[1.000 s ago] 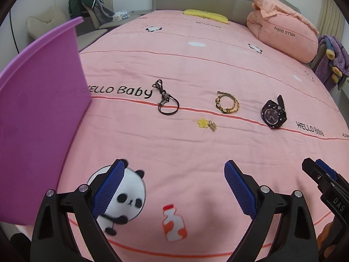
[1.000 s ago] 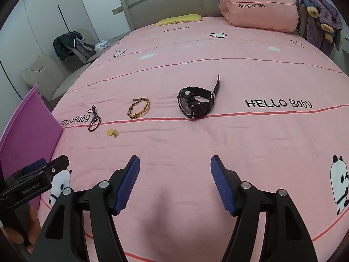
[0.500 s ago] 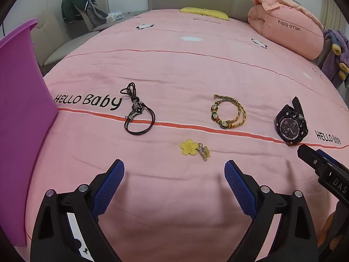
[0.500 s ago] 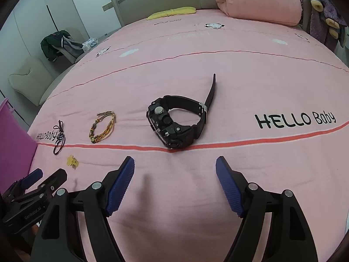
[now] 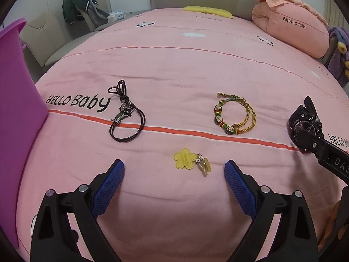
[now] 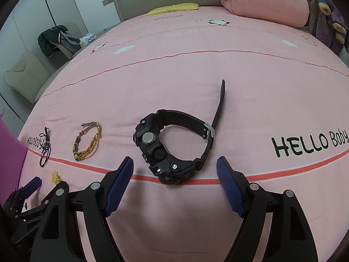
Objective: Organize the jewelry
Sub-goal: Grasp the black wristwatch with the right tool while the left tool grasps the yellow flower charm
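Both your grippers have come down closer to the bed [image 5: 174,76]. Your right gripper [image 6: 174,170] gapes wide, gripping nothing, the watch [image 6: 172,150] lying just ahead between its tips. Your left gripper [image 5: 174,174] is wide too, empty, the yellow charm [image 5: 185,159] just ahead.

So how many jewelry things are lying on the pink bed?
4. The black cord necklace is farthest left, the yellow flower charm nearest the left gripper, the gold beaded bracelet in the middle, the black watch on the right. Nothing looks hidden.
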